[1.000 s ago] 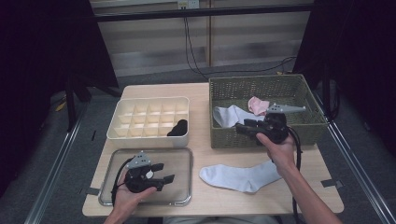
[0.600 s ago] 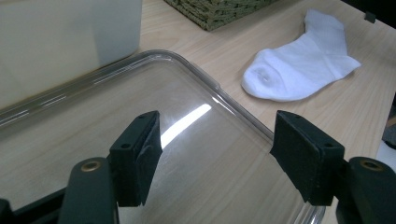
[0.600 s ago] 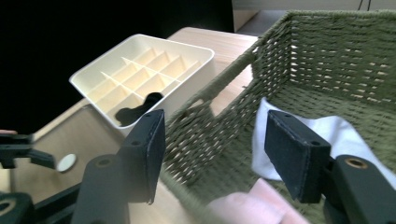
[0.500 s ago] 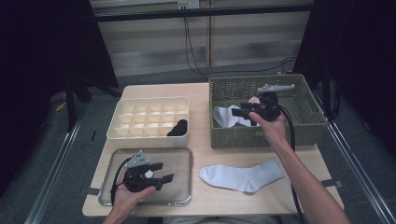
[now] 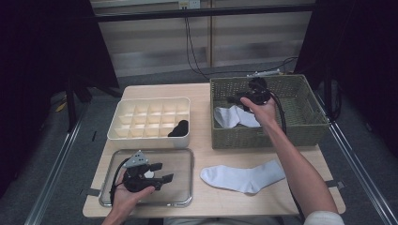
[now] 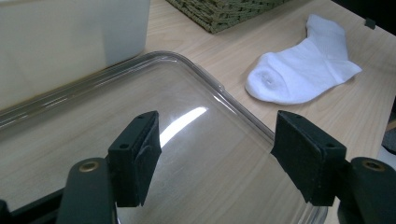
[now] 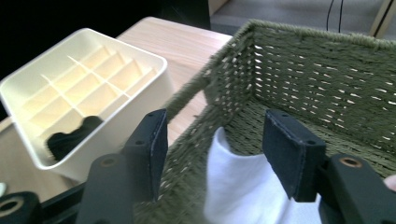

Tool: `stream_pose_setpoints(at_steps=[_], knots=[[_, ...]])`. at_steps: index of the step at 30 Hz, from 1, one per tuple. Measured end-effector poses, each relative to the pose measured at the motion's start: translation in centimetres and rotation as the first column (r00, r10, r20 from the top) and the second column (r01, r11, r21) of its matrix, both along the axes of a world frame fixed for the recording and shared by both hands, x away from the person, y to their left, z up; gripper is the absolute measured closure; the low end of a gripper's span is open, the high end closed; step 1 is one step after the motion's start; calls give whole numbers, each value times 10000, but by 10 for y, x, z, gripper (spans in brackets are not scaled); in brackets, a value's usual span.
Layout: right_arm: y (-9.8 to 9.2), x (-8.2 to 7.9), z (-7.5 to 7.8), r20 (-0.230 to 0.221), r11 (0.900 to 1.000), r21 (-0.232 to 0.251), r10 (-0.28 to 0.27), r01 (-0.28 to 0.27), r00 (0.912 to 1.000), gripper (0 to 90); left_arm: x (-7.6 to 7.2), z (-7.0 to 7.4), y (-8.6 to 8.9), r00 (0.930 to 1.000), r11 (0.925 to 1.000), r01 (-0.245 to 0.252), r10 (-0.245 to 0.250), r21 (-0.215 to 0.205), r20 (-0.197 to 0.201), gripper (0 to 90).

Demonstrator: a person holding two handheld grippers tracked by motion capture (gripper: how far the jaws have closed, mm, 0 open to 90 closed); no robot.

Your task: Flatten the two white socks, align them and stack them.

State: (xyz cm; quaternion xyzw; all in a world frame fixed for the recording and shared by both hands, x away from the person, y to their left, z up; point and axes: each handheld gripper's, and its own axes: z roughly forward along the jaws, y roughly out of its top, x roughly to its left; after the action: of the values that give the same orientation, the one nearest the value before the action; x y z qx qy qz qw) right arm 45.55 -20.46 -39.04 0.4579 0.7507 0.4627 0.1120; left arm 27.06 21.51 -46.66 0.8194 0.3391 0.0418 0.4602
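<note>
The right hand-held gripper is hovering over the green woven basket at the far right corner of the counter, its jaws standing apart with nothing between them. Just below them, a white sock is lying on the basket's floor against its left wall. The left hand-held gripper is sitting over the clear tray at the near left corner of the counter, its jaws likewise wide apart and gripping nothing. A second white sock is lying flat on the counter near its front edge, just beside the tray and in front of the basket. The cream divided box is standing beyond the tray, toward the far left of the counter, with a rolled black sock tucked into its near right compartment.
</note>
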Motion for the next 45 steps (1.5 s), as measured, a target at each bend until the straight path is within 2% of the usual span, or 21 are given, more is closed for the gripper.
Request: stream_pose_setpoints(at_steps=[3,5,9,13,15,17,21,24,27,29,30,33,35,37,39,40,41,42,43,44,45], knots=[[1,12,-5,-238,9999,-119,-76,73,9997,413,1,0,0,10000,10000,10,-10,21,9,319],[1,20,-10,-309,9990,-384,-261,249,9992,403,1,0,0,10000,10000,15,-15,11,-6,319],[4,33,-25,-867,9964,-803,-333,263,9957,378,0,0,1,10000,10000,-17,17,-5,20,319],[9,39,-32,-1353,9927,-1207,-250,85,9905,349,0,0,1,10000,10000,10,-10,7,48,318],[13,41,-32,-1363,9892,-1463,-277,76,9903,352,0,0,1,10000,10000,-11,11,2,32,317],[16,42,-33,-1325,9903,-1384,-299,114,9907,357,1,0,1,10000,10000,-29,30,-9,57,313],[23,46,-38,-1691,9842,-1759,-89,-213,9856,353,2,0,1,10000,10000,-47,46,23,53,313],[28,50,-39,-1810,9839,-1771,-77,-249,9834,355,2,0,1,10000,10000,-18,17,40,67,312],[35,56,-45,-2242,9783,-1994,102,-561,9745,350,1,0,1,9999,10000,-69,69,18,88,310],[36,59,-51,-2818,9754,-2038,239,-842,9592,359,1,0,1,9999,10000,-49,49,-46,112,308],[36,61,-54,-2851,9697,-2295,153,-837,9584,365,1,0,1,9999,10000,-52,52,-24,117,307],[34,65,-59,-3120,9738,-2148,43,-749,9501,463,0,-1,1,10000,10000,-36,36,-4,90,307],[34,69,-63,-3351,9656,-2462,-36,-839,9422,481,0,-1,2,9999,10000,-4,4,-12,103,307],[32,70,-65,-3501,9627,-2583,-151,-811,9366,532,0,0,2,9999,10000,-51,51,-79,93,306],[30,71,-65,-3527,9599,-2732,-386,-634,9349,539,0,0,2,9999,10000,-51,51,-51,104,306],[29,71,-66,-3595,9614,-2689,-449,-575,9321,608,0,0,2,9999,10000,-43,43,-21,101,306],[28,71,-66,-3690,9635,-2614,-450,-573,9284,626,0,0,2,9999,10000,-34,34,-35,100,306],[27,71,-67,-3682,9609,-2709,-475,-582,9285,654,0,0,1,9999,10000,-17,18,-53,103,306],[27,71,-67,-3739,9589,-2772,-503,-599,9261,726,0,0,2,9999,10000,29,-29,-21,120,306],[28,70,-68,-3881,9600,-2722,-469,-659,9204,772,0,0,2,9999,10000,23,-22,-8,122,306],[28,70,-67,-3781,9597,-2728,-428,-671,9248,818,-1,0,1,9999,10000,-22,23,-53,129,306]])
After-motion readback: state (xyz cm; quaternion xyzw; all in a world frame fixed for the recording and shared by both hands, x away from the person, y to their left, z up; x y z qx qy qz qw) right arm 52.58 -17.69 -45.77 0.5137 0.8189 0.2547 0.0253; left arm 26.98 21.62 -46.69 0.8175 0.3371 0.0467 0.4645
